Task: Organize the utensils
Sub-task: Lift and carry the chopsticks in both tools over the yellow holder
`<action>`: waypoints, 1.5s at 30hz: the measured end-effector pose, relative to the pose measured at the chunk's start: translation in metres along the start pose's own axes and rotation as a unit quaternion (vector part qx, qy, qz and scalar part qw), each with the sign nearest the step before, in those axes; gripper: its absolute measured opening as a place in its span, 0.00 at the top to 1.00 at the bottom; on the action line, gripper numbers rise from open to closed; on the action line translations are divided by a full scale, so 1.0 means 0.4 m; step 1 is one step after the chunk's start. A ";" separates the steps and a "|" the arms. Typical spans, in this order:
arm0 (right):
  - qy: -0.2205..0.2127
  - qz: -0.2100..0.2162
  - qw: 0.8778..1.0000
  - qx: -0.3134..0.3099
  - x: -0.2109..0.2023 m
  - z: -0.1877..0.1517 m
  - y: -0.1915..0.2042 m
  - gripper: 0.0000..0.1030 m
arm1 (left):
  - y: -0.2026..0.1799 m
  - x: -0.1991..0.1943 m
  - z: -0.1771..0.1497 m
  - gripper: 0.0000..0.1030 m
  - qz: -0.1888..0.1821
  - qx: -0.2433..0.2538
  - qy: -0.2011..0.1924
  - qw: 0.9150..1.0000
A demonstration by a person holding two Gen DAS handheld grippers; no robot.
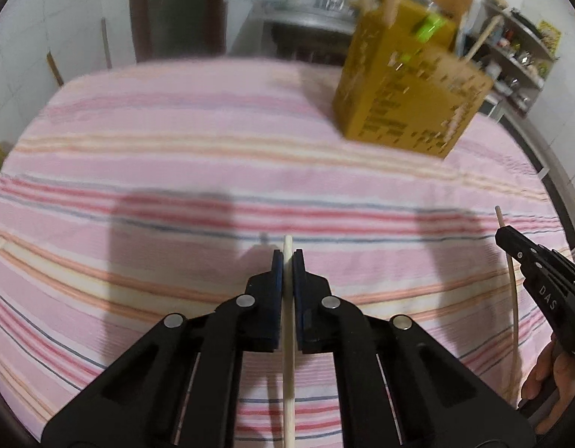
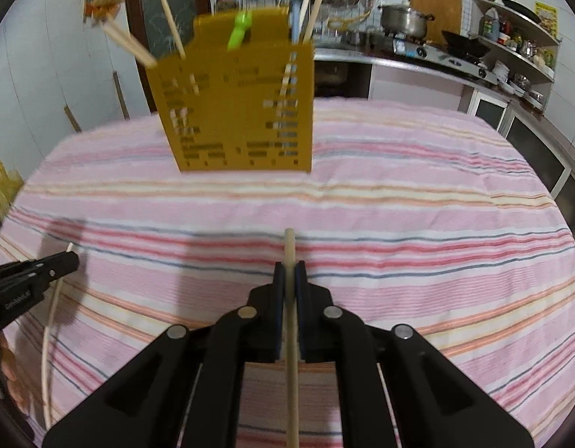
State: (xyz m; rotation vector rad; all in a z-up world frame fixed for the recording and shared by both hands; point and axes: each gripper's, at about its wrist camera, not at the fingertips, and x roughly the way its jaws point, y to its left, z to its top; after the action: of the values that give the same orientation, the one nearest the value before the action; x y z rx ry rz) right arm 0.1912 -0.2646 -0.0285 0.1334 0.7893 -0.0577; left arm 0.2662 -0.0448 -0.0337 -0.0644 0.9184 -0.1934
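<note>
A yellow perforated utensil holder [image 1: 407, 86] stands on the striped tablecloth, far right in the left wrist view and far centre-left in the right wrist view [image 2: 235, 112]. It holds several chopsticks and a green utensil [image 2: 239, 31]. My left gripper [image 1: 287, 257] is shut on a pale chopstick [image 1: 288, 336] that runs back between the fingers. My right gripper [image 2: 290, 268] is shut on a wooden chopstick [image 2: 292, 336]. Each gripper also shows at the edge of the other's view, the right one [image 1: 511, 237] and the left one [image 2: 69, 259], each with its stick.
A pink striped tablecloth [image 2: 399, 205] covers the table. Behind it are a kitchen counter with a pot [image 2: 403, 18], a gas stove [image 2: 444, 54] and shelves [image 2: 519, 37]. A dark door [image 1: 175, 11] and tiled wall stand at the back left.
</note>
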 end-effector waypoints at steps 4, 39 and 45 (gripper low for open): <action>-0.042 0.009 0.999 0.016 -0.063 0.005 -0.023 0.94 | -0.010 -0.083 0.014 0.96 -0.010 0.003 -0.063 0.998; -0.237 0.035 0.970 0.028 -0.304 -0.024 -0.031 0.94 | -0.107 -0.368 -0.043 0.96 -0.008 0.050 -0.266 0.963; -0.257 0.035 0.966 0.015 -0.324 0.000 -0.021 0.94 | -0.117 -0.397 -0.016 0.96 -0.022 0.051 -0.279 0.959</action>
State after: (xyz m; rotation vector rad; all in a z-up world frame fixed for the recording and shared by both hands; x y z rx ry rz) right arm 0.0991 -0.2727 0.0629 0.1666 0.2651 -0.0353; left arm 0.1608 -0.0597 0.0934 -0.0399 0.3429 -0.2473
